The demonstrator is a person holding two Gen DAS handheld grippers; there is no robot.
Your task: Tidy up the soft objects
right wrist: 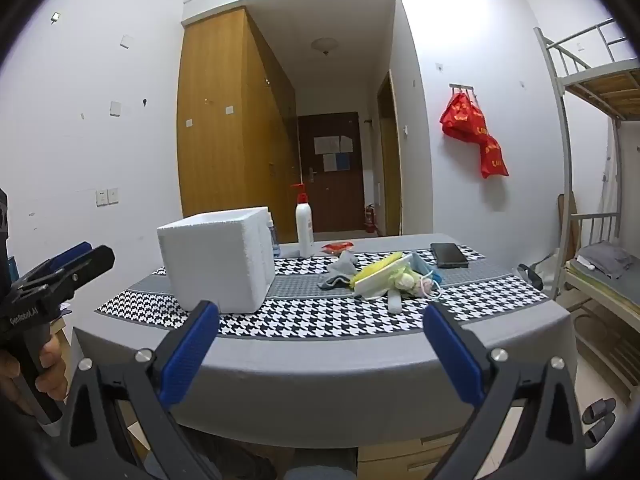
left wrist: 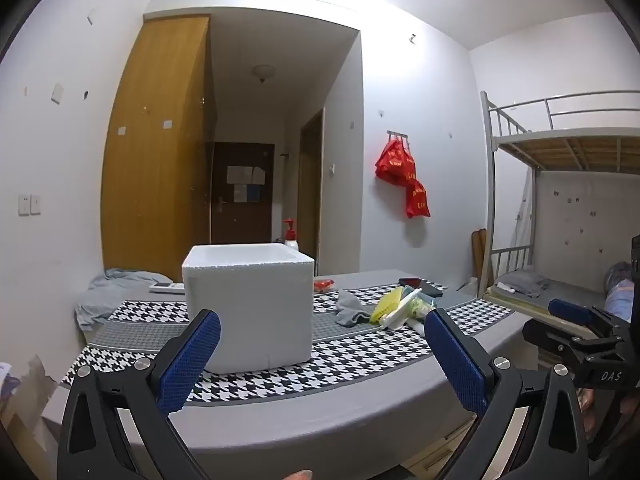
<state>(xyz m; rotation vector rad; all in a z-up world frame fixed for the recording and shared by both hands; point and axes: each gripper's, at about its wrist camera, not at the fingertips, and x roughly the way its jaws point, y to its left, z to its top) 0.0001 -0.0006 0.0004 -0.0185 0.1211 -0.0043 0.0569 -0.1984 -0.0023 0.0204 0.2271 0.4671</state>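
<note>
Worktop point(right wrist: 320, 360): soft objects point(right wrist: 384, 276) piled beside foam box point(right wrist: 216, 260); sorting not started.
Left hand-held gripper point(left wrist: 322, 356) and right hand-held gripper point(right wrist: 320, 350): spread wide, empty.

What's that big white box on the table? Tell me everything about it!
The white box looks like foam, with thick, slightly crumbly walls and an open top with no lid. It stands upright on the checked cloth on the left part of the table. Nothing touches it but the cloth. A white pump bottle stands behind it, and a pile of soft things lies to its right. Its inside is hidden.
</note>
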